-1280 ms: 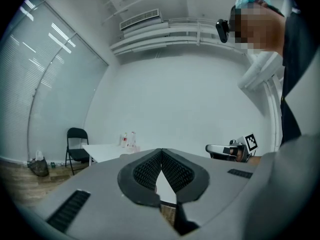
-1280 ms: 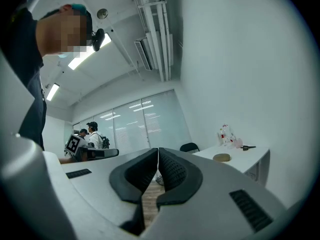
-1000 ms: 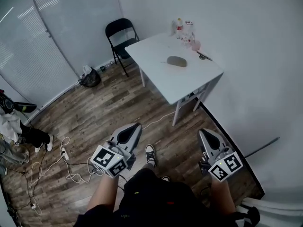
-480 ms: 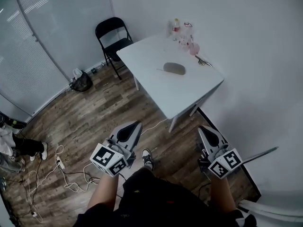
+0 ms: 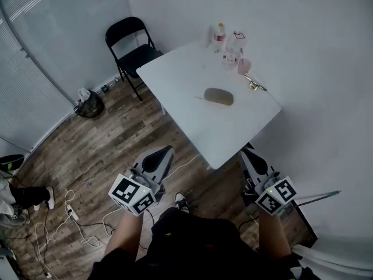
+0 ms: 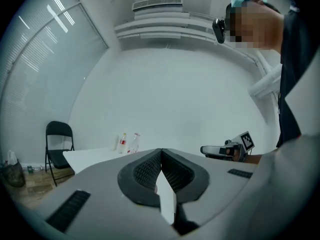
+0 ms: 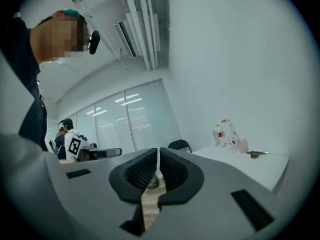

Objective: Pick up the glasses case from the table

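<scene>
The glasses case point(image 5: 219, 96), an olive-grey oval, lies near the middle of the white table point(image 5: 175, 77). My left gripper point(image 5: 164, 151) is held over the wooden floor, short of the table's near corner, its jaws shut and empty point(image 6: 160, 151). My right gripper point(image 5: 246, 154) hangs by the table's near right edge, also shut with nothing in it point(image 7: 158, 151). Both point level toward the table and are well apart from the case.
A black folding chair point(image 5: 127, 45) stands left of the table's far end. Bottles point(image 5: 219, 35), a clear container point(image 5: 233, 50) and a pink cup point(image 5: 244, 66) cluster at the far corner by the wall; a small metal object point(image 5: 254, 84) lies near them. A black bag point(image 5: 88, 105) and cables point(image 5: 70, 206) lie on the floor.
Both grippers and the camera have advanced toward the table; the table and case now sit closer and lower in the head view. The jaws stayed shut.
</scene>
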A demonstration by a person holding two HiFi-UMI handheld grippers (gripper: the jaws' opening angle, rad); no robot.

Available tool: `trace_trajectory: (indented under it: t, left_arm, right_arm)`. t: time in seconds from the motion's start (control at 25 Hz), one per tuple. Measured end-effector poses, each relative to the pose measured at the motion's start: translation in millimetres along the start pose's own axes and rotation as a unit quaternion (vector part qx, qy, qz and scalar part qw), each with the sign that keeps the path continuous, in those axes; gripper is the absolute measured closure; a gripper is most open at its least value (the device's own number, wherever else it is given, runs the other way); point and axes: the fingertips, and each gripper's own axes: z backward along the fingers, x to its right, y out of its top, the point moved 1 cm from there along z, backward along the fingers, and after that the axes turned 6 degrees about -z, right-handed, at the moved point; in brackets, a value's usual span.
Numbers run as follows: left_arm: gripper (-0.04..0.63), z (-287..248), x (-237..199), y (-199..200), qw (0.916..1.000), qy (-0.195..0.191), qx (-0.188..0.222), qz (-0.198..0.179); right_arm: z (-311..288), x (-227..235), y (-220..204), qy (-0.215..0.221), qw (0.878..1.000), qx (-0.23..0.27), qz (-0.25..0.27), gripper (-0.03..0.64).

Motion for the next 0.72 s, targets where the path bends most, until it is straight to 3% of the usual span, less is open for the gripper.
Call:
trace_trajectory:
  t: [0.32, 0.72]
  left_arm:
    - [0.575, -43.9, -45.5, 2.4, 1.0, -0.004, -0.002, 0.001]
    - [0.575, -100.0, -56.3, -6.4, 0.9969, 0.076, -0.004, 0.02]
  right_arm:
    - [-52.5, 37.3, 9.3, -0.001, 1.0, -0.019, 0.016, 0.593]
    - [-86.7, 130.1, 23.7, 0.04, 0.998, -0.046, 0.023, 0.592]
